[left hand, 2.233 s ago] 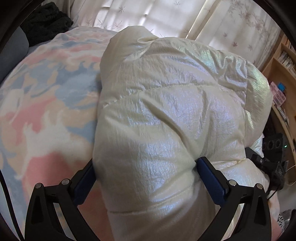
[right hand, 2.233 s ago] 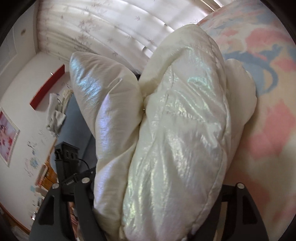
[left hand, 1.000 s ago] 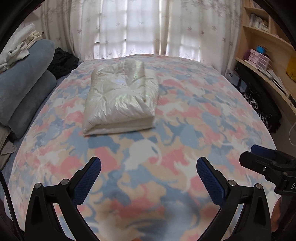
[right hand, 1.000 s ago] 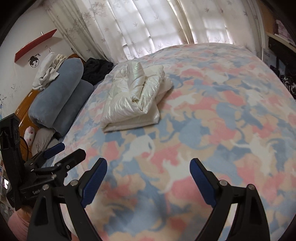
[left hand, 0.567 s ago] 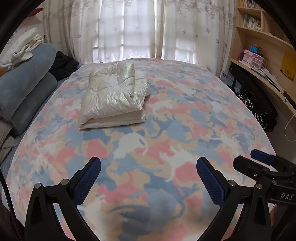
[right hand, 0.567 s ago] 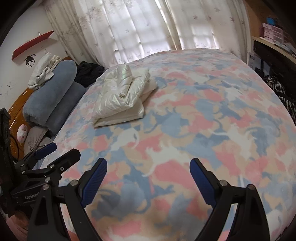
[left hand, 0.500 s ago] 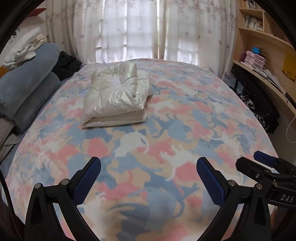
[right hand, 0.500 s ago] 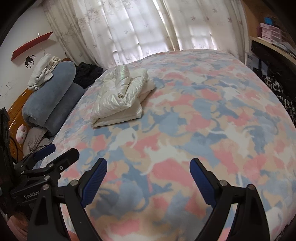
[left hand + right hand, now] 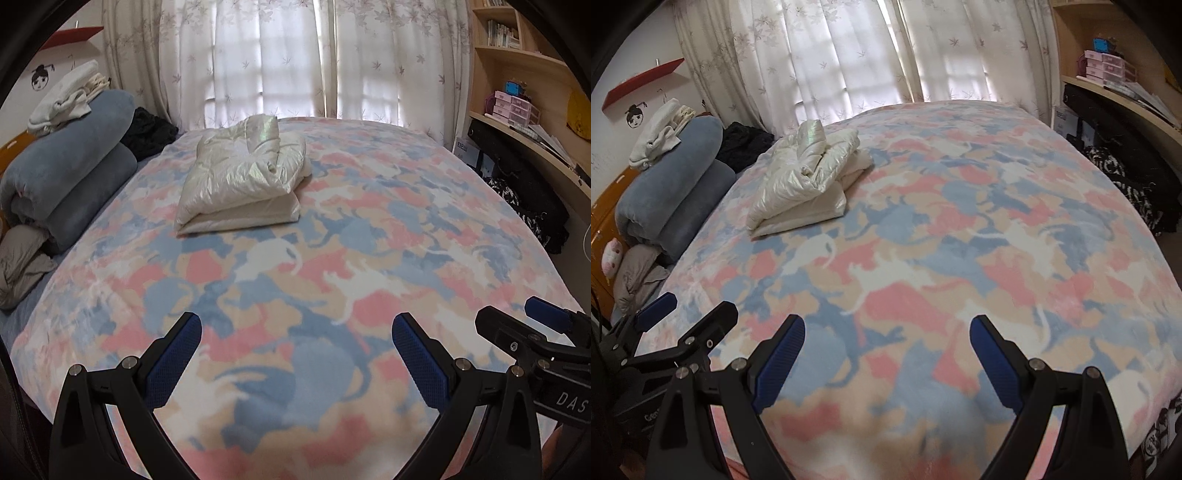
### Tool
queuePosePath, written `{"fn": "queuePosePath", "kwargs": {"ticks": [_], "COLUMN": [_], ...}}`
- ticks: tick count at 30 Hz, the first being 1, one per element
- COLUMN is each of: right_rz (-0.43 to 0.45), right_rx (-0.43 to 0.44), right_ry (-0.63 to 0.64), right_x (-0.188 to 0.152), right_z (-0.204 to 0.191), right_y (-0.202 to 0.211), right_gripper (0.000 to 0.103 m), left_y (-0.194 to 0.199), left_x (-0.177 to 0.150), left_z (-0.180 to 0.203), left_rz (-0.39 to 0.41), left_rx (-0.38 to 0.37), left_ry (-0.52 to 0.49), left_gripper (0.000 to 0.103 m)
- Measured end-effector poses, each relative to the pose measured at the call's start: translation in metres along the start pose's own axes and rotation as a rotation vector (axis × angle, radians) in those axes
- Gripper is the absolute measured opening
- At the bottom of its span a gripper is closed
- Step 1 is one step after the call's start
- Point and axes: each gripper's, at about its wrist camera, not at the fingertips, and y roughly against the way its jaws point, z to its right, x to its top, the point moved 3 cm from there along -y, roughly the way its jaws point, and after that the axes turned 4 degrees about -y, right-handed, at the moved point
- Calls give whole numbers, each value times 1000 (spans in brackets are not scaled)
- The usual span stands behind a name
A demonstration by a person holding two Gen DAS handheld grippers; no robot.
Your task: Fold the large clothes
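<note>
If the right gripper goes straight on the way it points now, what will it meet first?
Most likely the patterned blanket on the bed. The right gripper is open and empty, aimed downward at bare blanket. The folded white jacket lies farther away and to the left of that line, though depth is hard to judge.

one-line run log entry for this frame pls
phase: post-fold | jacket: folded, lying on bed blanket, untouched | left gripper: open, empty | right gripper: open, empty | both apart from jacket

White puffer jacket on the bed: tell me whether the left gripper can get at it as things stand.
Probably yes. The folded jacket lies alone on the blanket, nothing lies between it and the open, empty left gripper, though it sits well ahead.
</note>
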Motion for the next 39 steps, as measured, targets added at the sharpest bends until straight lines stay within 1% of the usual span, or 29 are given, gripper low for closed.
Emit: {"fn": "queuePosePath", "kwargs": {"ticks": [6, 14, 18, 21, 23, 26, 39], "right_rz": [17, 35, 48, 44, 58, 76, 76], "right_rx": [-18, 7, 10, 38, 41, 32, 33], "right_ry": [22, 16, 10, 11, 13, 13, 12], "right_x": [-5, -1, 2, 5, 6, 6, 8], "right_z": [-2, 0, 0, -1, -2, -2, -2], "right_y": [10, 23, 29, 33, 37, 40, 42], "right_gripper": [91, 91, 91, 91, 91, 91, 91], "left_y": [7, 20, 27, 29, 31, 32, 37], "left_x": [-3, 1, 6, 9, 10, 10, 10], "left_z": [0, -1, 0, 0, 0, 1, 5], "left_rz": [-6, -4, 7, 4, 7, 10, 23], "left_rx": [2, -11, -1, -6, -13, -7, 21], "left_ry": [10, 30, 26, 22, 29, 38, 32], "left_gripper": [102, 102, 102, 102, 102, 102, 102]}}
